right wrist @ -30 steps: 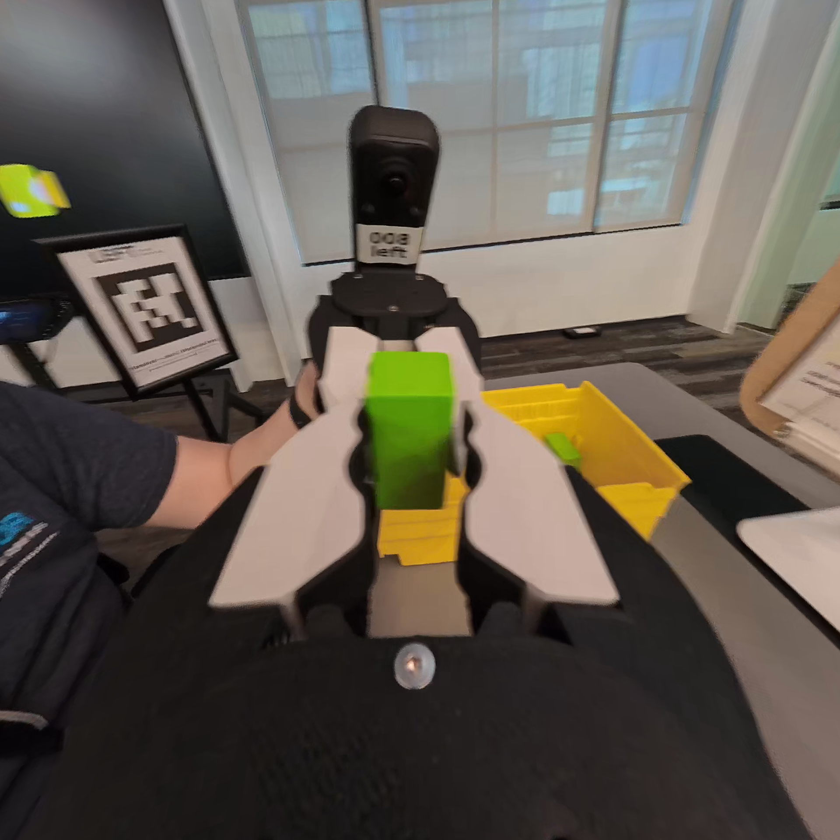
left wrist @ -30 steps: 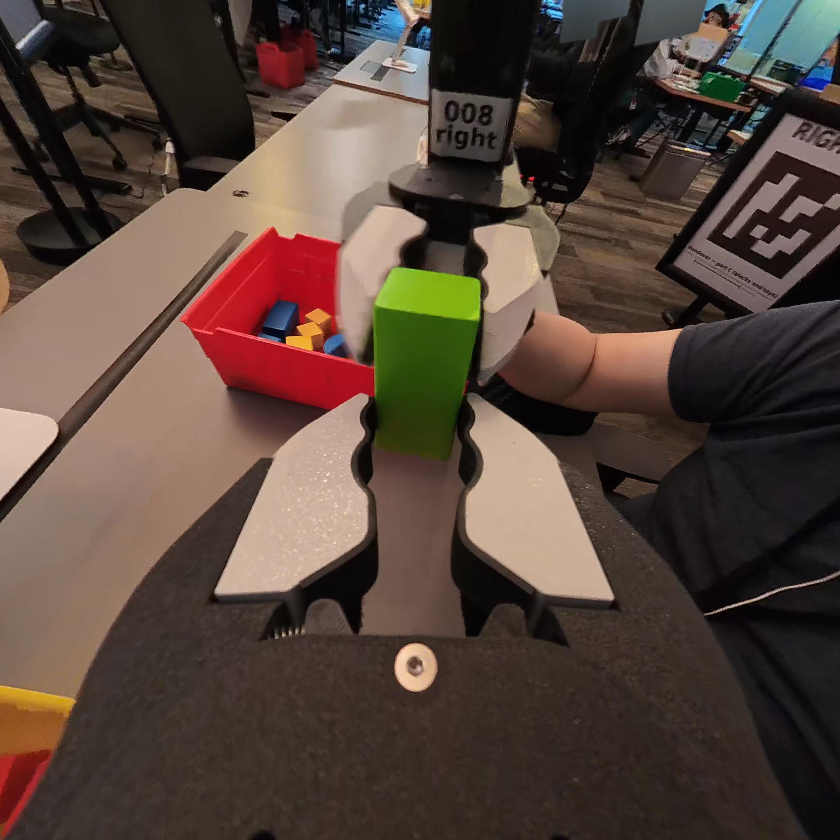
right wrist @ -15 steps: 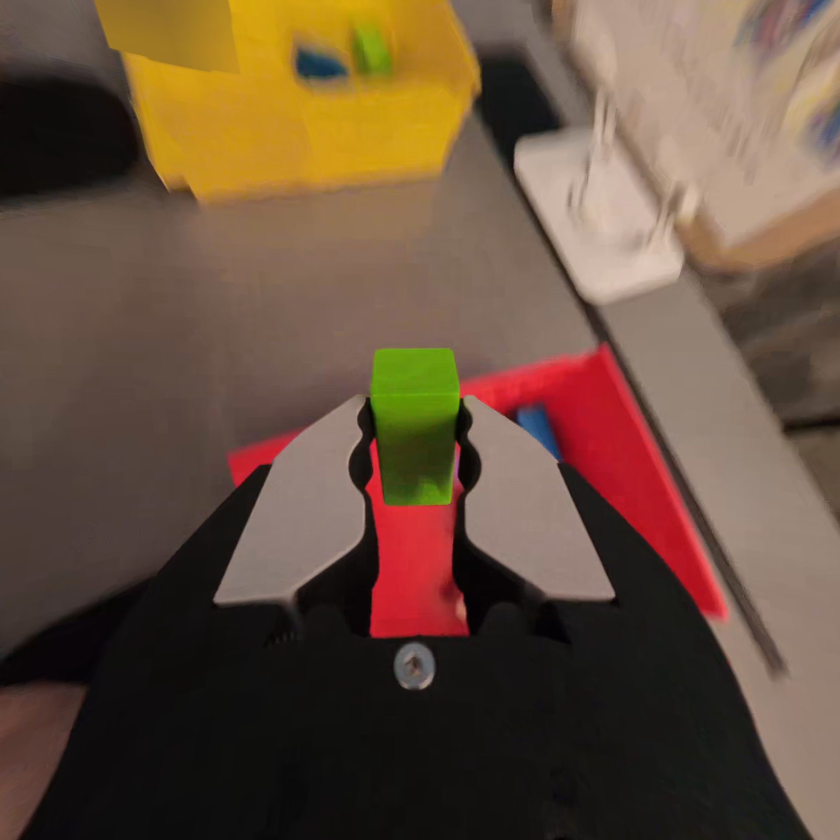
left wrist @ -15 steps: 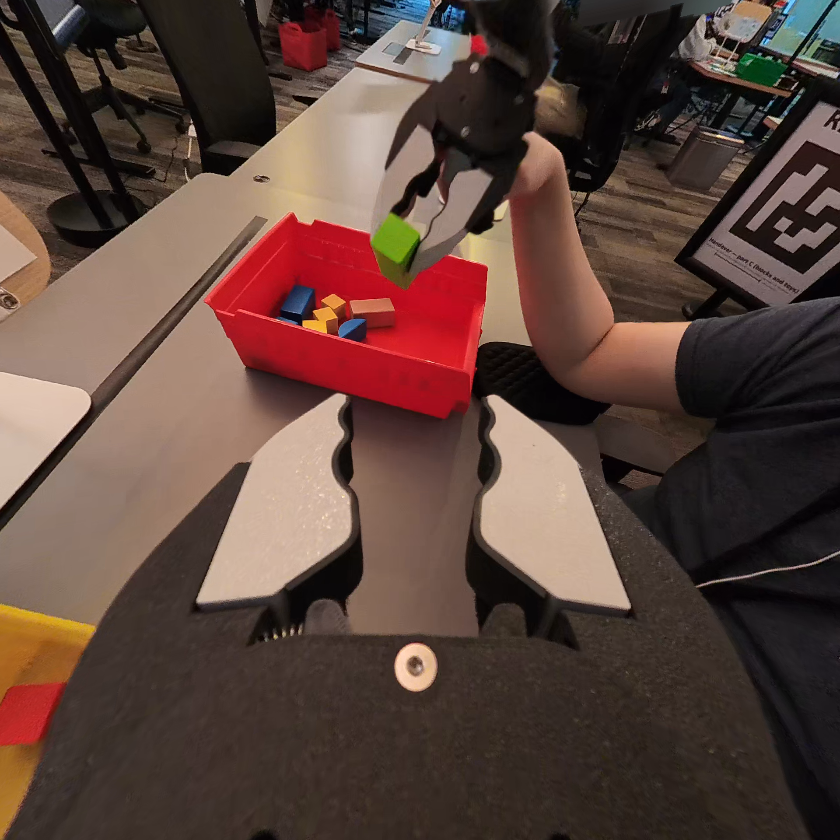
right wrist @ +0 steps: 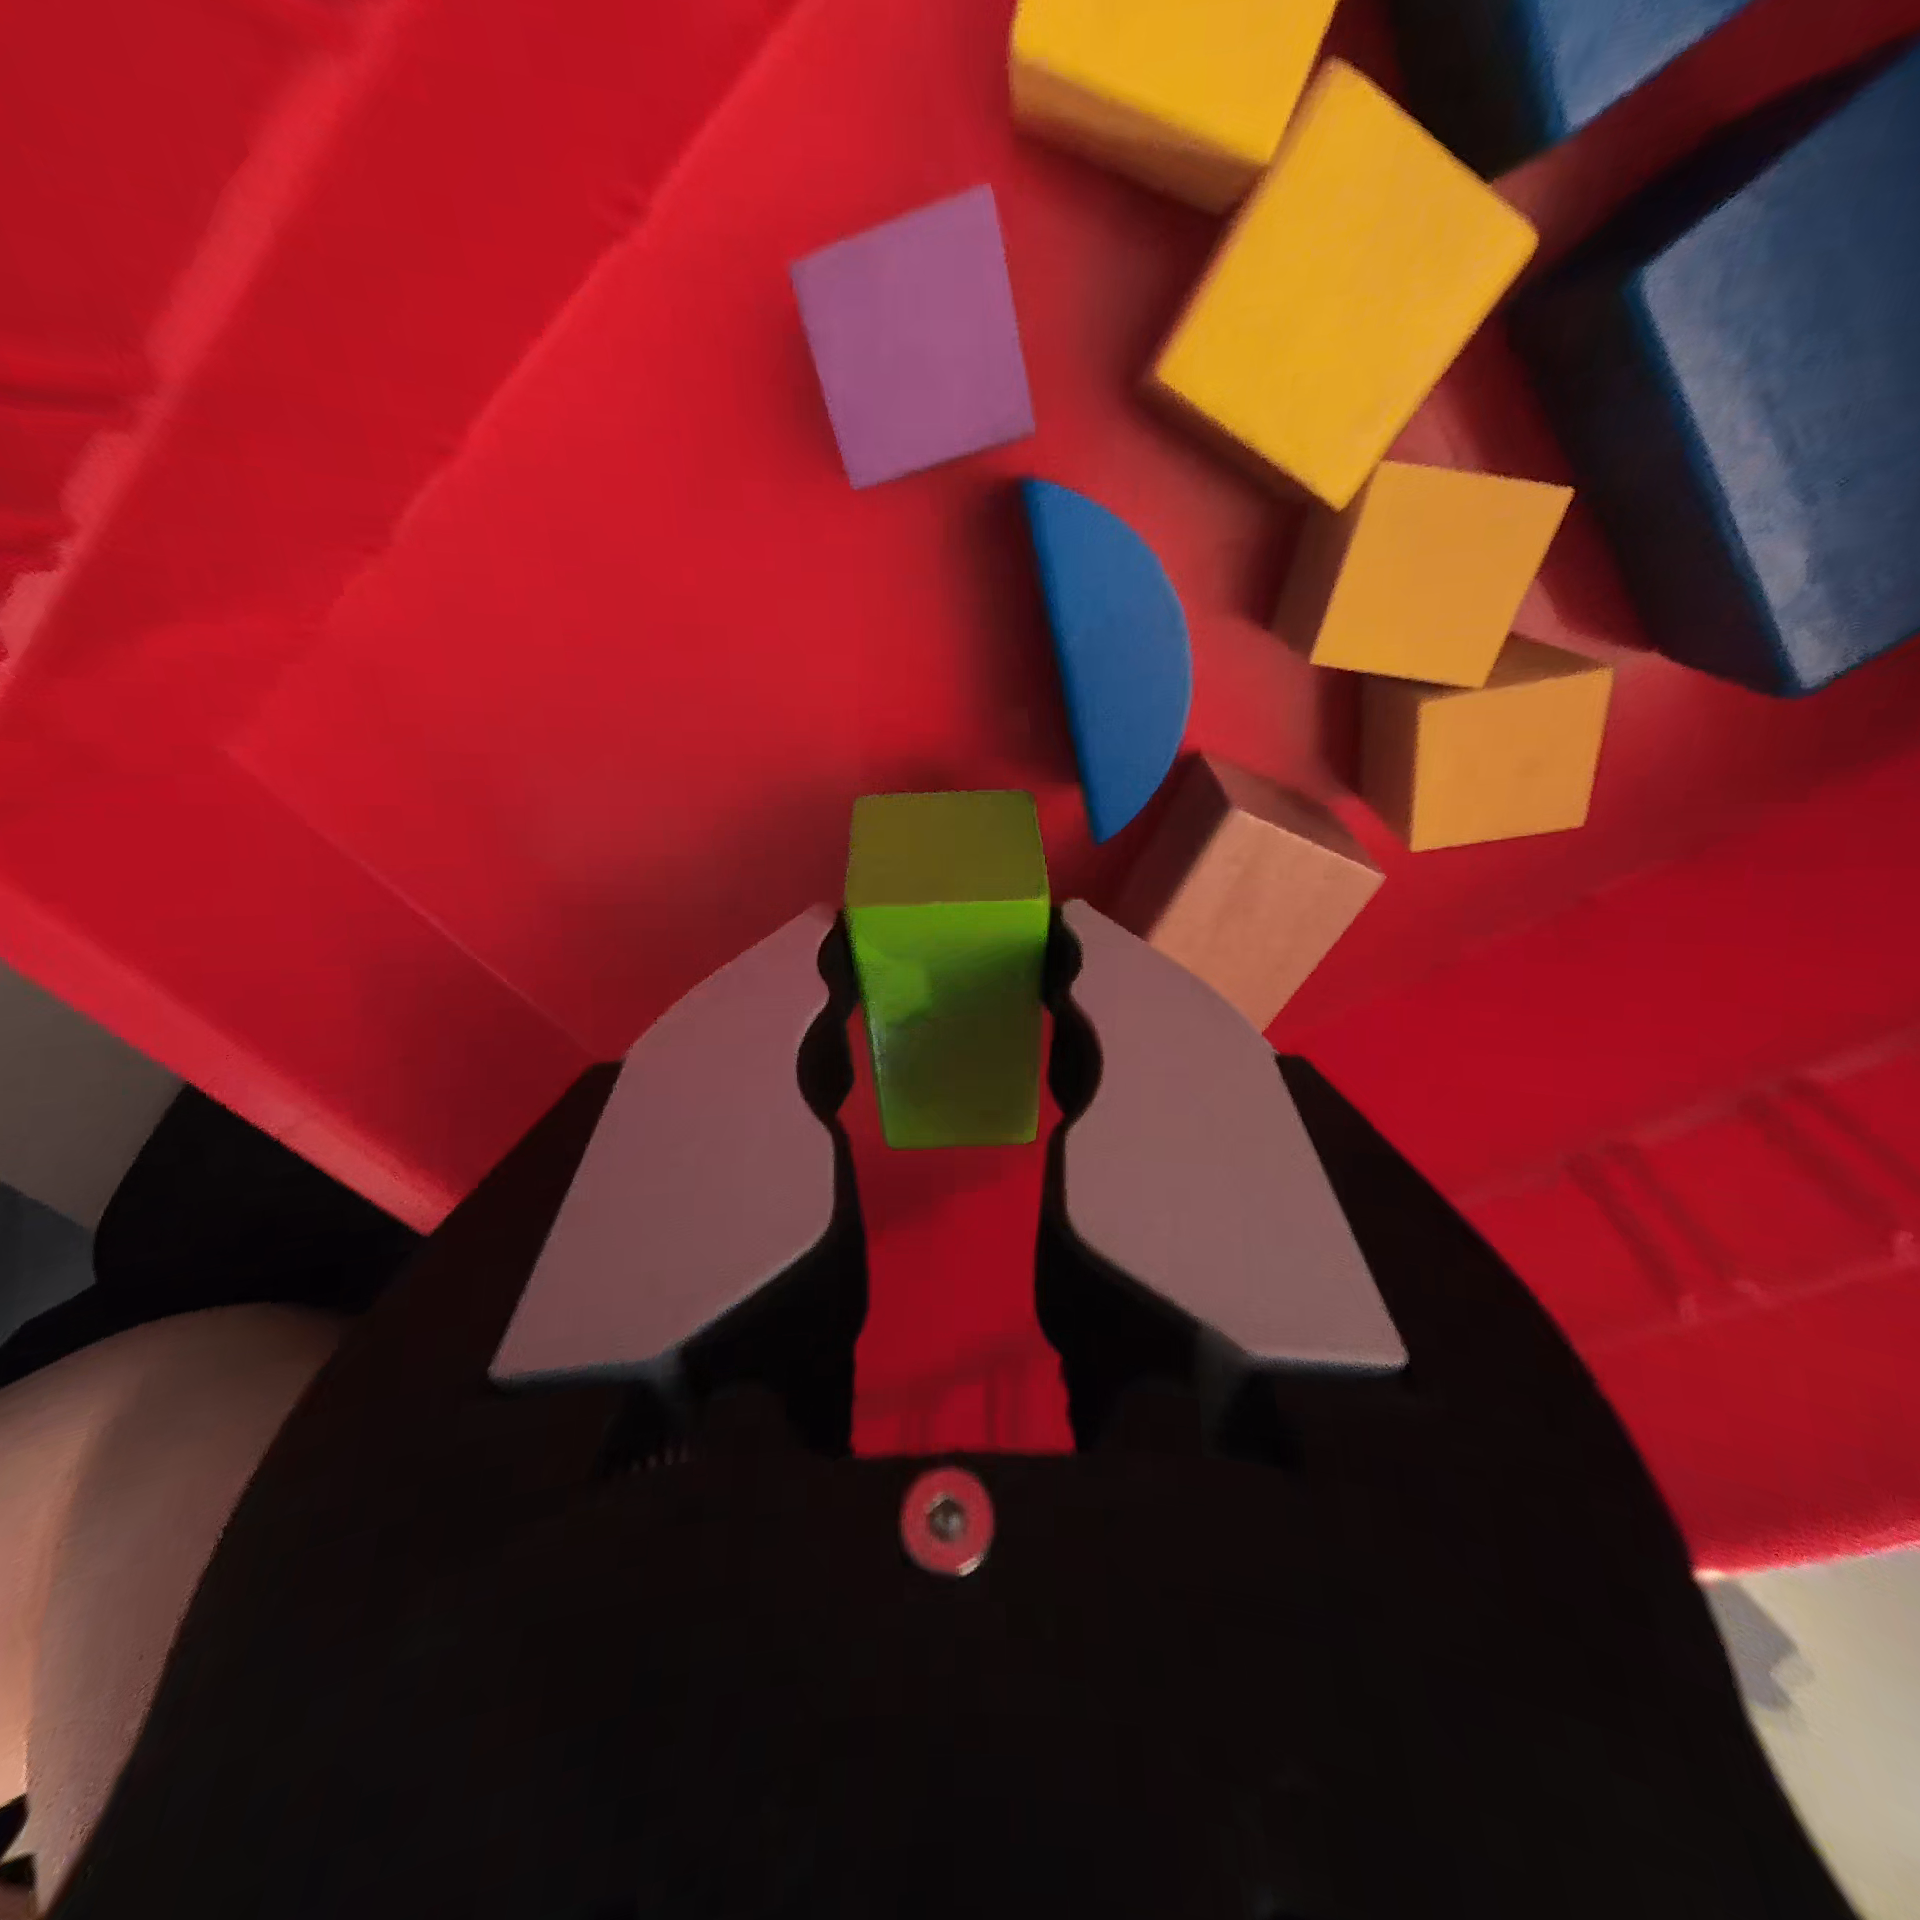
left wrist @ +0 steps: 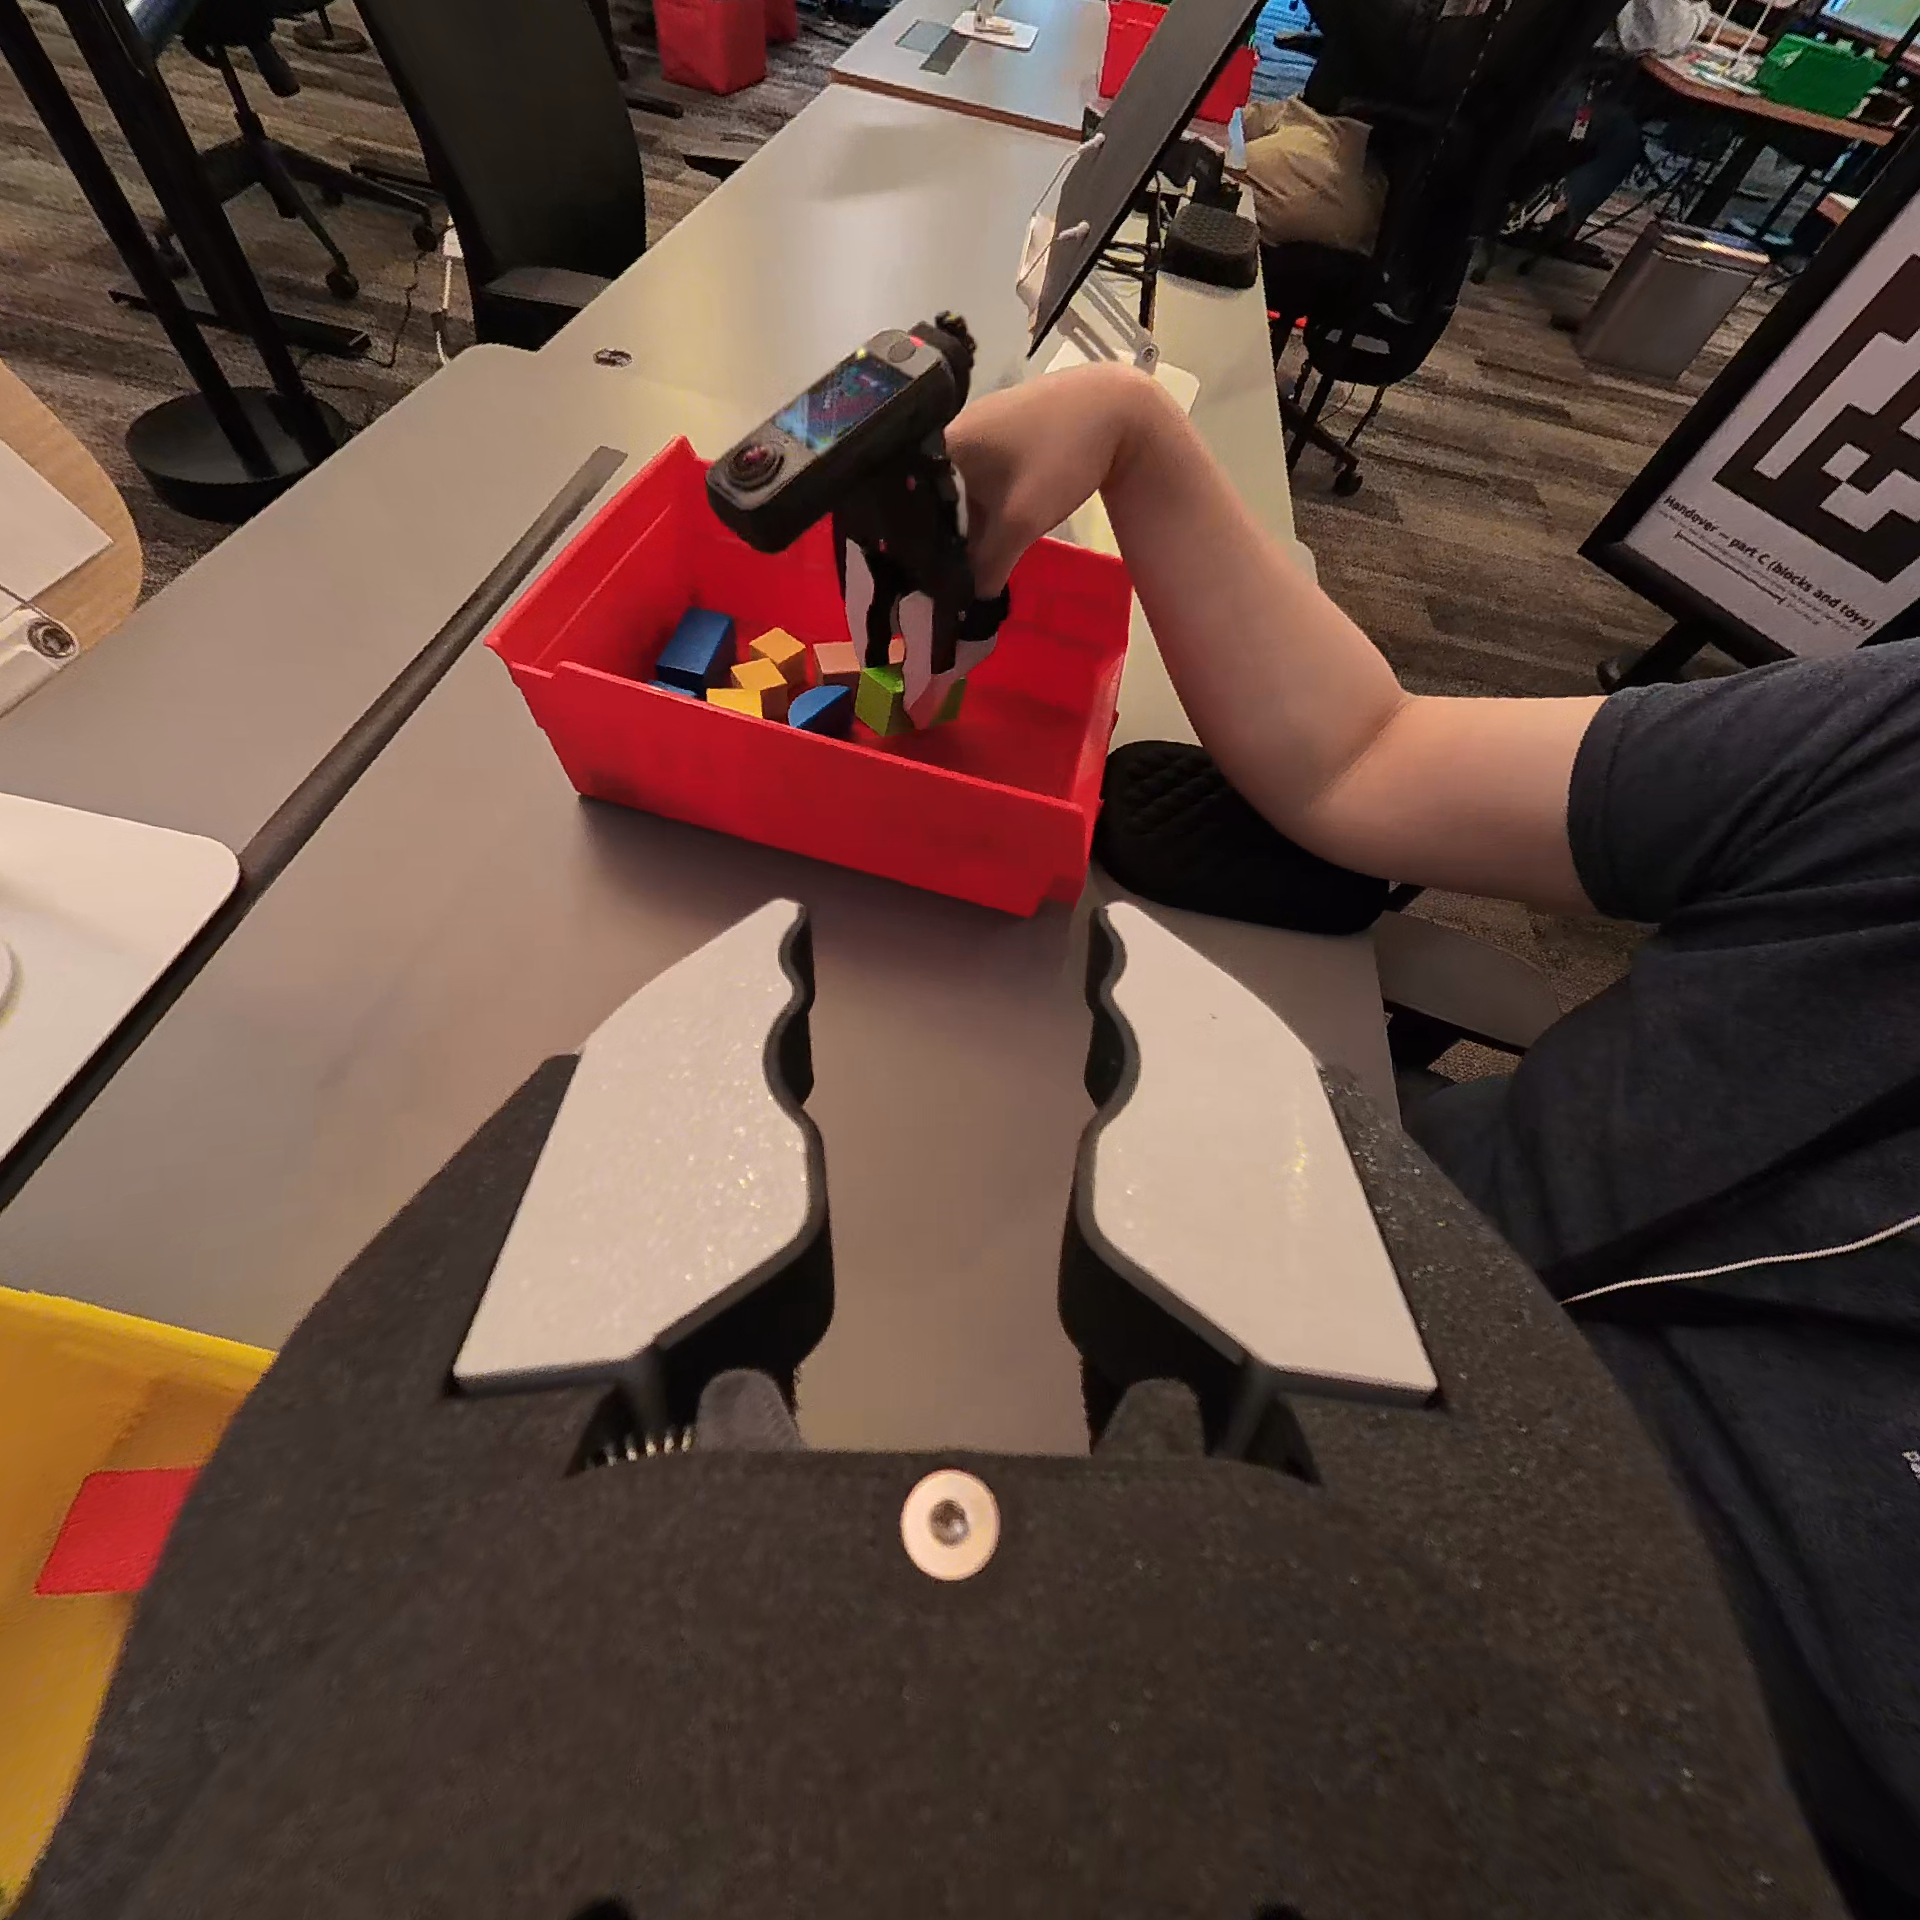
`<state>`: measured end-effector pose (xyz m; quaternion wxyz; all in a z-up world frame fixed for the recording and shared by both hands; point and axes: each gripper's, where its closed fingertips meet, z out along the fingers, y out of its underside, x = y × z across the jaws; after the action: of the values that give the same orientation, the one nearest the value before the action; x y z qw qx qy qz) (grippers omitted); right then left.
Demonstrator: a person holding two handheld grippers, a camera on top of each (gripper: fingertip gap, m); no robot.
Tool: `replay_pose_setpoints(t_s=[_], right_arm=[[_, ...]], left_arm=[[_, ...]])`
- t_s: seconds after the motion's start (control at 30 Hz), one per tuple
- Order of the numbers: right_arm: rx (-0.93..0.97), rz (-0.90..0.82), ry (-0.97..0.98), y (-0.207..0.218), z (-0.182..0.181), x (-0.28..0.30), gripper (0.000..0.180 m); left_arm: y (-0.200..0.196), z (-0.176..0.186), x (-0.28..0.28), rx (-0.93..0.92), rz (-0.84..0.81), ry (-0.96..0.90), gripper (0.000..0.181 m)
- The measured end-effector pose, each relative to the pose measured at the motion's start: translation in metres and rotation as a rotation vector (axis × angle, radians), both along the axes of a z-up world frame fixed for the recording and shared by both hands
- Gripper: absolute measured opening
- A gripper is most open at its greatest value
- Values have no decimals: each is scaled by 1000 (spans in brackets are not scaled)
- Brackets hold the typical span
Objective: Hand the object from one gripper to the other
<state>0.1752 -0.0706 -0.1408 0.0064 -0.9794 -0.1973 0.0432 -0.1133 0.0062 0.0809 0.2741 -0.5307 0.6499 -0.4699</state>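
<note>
looking along the left gripper (left wrist: 948, 1039), its fingers (left wrist: 665, 1132) stand well apart with nothing between them, only bare grey worktop (left wrist: 395, 997) below. a yellow bin (left wrist: 73, 1455) shows at the lower left corner. farther off sits a red bin (left wrist: 831, 800) with loose blocks inside, and the right gripper (left wrist: 920, 701) reaches down into it from above, held by a hand (left wrist: 1013, 488). at its tips is the green block (left wrist: 883, 698), low in the bin, just beside a blue half-round (left wrist: 821, 710) and some orange pieces; whether it touches the floor of the bin i cannot tell from here.

looking along the right gripper (right wrist: 948, 925), its fingers (right wrist: 707, 1143) are closed on the green block (right wrist: 945, 966), pinching it by its two sides near the tips, with about half of the block sticking out ahead. the red bin (right wrist: 416, 675) fills the view. close by lie the blue half-round (right wrist: 1117, 665), a tan block (right wrist: 1252, 899), a purple square (right wrist: 914, 332), several yellow and orange blocks, and a dark blue one (right wrist: 1766, 364). this view is a little blurred.

judging by this, the handover itself looks done: the block is in the right gripper alone and the left one is free. what seems left is to set the block down in the red bin and let go.
</note>
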Motion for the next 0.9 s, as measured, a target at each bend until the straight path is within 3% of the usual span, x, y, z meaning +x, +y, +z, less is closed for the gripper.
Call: replay_pose_setpoints(t_s=[0.67,0.9], right_arm=[[-145,-6,-125,-1,-16,-1,36],[-62,-25,-77,8,-1,-5,37]], left_arm=[[-1,-12,-2,11,-8,68,50],[25,-10,-20,49,84,80,51]])
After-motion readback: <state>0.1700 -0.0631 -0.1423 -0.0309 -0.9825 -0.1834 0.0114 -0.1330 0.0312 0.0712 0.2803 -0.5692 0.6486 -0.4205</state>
